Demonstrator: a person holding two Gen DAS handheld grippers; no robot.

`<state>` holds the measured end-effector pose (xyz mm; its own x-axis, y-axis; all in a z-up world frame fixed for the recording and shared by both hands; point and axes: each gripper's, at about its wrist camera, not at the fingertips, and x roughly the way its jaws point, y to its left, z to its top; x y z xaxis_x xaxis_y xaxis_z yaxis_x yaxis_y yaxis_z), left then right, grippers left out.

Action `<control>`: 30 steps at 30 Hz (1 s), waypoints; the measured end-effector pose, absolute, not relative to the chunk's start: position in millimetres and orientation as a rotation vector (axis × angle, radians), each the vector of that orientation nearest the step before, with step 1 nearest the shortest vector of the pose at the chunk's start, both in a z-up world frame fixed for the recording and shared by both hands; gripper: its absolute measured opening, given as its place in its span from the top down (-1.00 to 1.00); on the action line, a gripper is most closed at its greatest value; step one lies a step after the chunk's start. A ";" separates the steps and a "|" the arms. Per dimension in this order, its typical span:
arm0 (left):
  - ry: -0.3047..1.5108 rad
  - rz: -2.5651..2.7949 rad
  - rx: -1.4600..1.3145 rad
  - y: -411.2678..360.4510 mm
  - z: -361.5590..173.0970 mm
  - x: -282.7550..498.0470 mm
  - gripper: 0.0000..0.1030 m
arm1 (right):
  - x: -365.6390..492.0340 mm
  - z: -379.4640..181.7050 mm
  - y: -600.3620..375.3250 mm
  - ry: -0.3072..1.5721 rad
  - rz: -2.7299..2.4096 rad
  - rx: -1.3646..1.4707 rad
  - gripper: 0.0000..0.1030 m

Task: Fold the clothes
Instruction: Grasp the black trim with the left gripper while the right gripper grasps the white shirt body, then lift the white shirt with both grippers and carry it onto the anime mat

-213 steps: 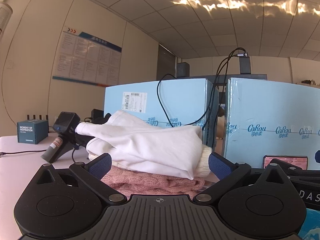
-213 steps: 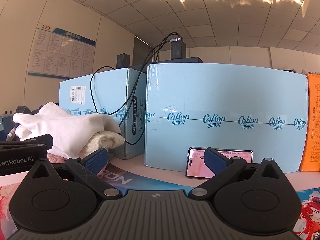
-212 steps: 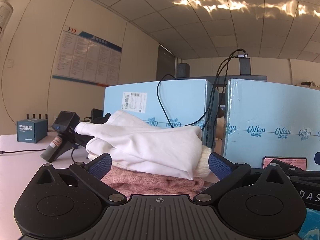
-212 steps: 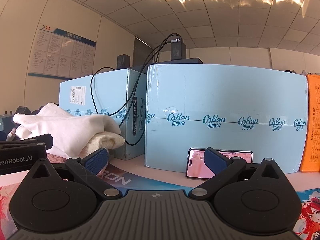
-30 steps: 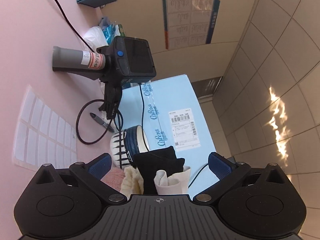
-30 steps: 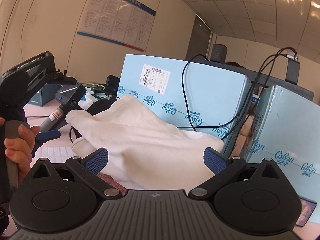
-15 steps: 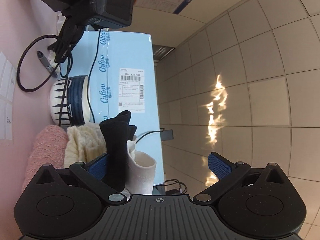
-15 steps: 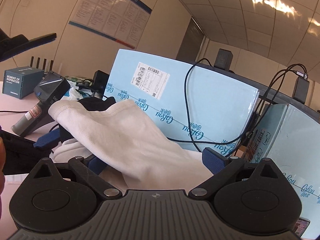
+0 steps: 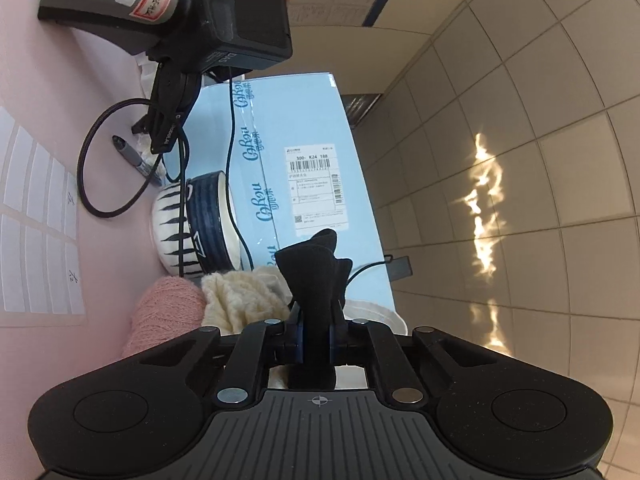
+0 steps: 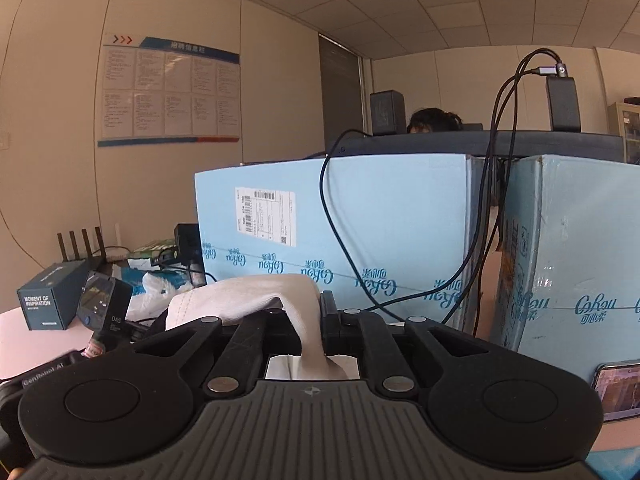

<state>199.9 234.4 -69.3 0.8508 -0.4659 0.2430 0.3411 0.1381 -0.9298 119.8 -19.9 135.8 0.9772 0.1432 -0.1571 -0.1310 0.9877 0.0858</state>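
My left gripper (image 9: pixel 316 334) is shut on a black cloth (image 9: pixel 314 272) that sticks up between its fingers. Beside it lie a cream knitted garment (image 9: pixel 236 294) and a pink knitted garment (image 9: pixel 164 308) on the pink table (image 9: pixel 36 92); the view is rolled sideways. My right gripper (image 10: pixel 312 326) is shut on a fold of the white garment (image 10: pixel 244 296), which drapes away to the left in the right wrist view. The rest of the clothes pile is hidden behind the gripper bodies.
Light blue cartons (image 10: pixel 380 248) stand behind the clothes, with black cables (image 10: pixel 472 248) hanging over them. A striped bowl (image 9: pixel 192 228), a handheld scanner device (image 9: pixel 168 20) with its cable and a pen lie on the table. A small dark box (image 10: pixel 50 300) and a phone (image 10: pixel 616 384) are nearby.
Both grippers have closed: the left on the black cloth, the right on the white garment. The right gripper has lifted and the left has turned a little.
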 end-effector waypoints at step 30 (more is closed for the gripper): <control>0.103 -0.844 -0.837 70.9 22.4 112.2 0.92 | -116.9 188.6 -299.1 -0.250 -0.439 0.426 0.90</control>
